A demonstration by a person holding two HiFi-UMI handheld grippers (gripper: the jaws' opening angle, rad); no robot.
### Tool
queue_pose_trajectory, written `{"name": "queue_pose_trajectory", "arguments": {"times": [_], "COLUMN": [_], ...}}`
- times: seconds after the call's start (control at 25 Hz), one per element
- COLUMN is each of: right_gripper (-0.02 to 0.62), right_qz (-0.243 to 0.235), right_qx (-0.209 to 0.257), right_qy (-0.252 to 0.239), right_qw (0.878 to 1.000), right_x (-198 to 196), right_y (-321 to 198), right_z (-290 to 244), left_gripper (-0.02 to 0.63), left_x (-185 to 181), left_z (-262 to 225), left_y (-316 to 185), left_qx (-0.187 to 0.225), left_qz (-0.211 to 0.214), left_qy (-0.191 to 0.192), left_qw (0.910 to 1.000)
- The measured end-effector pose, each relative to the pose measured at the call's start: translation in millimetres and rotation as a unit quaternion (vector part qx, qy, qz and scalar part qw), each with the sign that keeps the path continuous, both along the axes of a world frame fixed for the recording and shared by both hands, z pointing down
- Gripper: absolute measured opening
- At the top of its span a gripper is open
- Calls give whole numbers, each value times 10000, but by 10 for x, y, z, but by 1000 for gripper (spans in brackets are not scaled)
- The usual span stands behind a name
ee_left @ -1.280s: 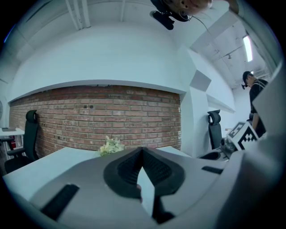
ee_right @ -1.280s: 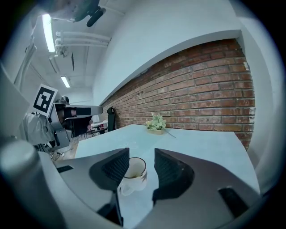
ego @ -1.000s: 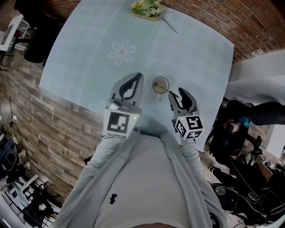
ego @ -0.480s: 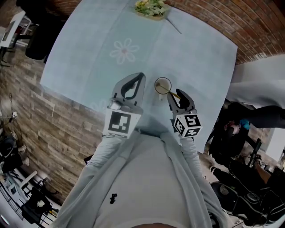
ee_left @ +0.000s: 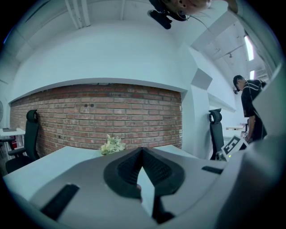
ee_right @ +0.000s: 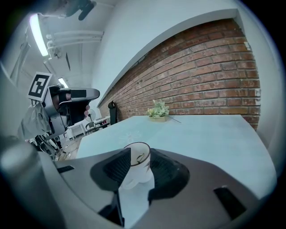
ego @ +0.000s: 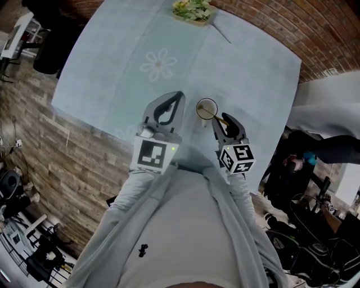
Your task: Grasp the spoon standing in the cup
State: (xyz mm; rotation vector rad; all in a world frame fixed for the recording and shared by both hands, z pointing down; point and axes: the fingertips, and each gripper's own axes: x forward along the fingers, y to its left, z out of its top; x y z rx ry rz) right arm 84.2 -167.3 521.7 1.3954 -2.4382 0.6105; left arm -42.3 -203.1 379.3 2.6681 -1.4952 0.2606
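Spoon (ego: pixel 217 115) leans from cup (ego: pixel 198 107) toward nearer right hand-held gripper (ego: pixel 223 118). Jaws apart, just been closing, handle end between tips, ungripped. Left hand-held gripper (ego: pixel 176 98) jaws together.

White cup (ego: pixel 207 108) upright, dark rim; gold spoon (ego: pixel 216 115) leaning inside.

Pale table (ego: pixel 112 67), flowers (ego: pixel 191 10), brick wall (ee_left: pixel 111 112)

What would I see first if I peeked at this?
A white cup with a spoon in it stands on the pale blue table, just ahead of the right gripper, whose open jaws have just been closing with the cup framed between them. The left gripper hovers shut beside it.
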Motion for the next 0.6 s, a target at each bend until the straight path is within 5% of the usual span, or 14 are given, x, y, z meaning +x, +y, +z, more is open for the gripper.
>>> {"name": "queue_pose_trajectory", "arguments": {"times": [0.6], "right_gripper": [44], "right_qz": [1], "right_qx": [-35], "right_qy": [27], "right_qw": [10000], "right_x": [-11], "right_y": [12], "right_z": [3], "left_gripper": [17], "left_x": [-6], "left_z": [19], "left_y": [13], "left_qx": [45], "left_qz": [21], "left_qy": [-86], "left_qw": [10000]}}
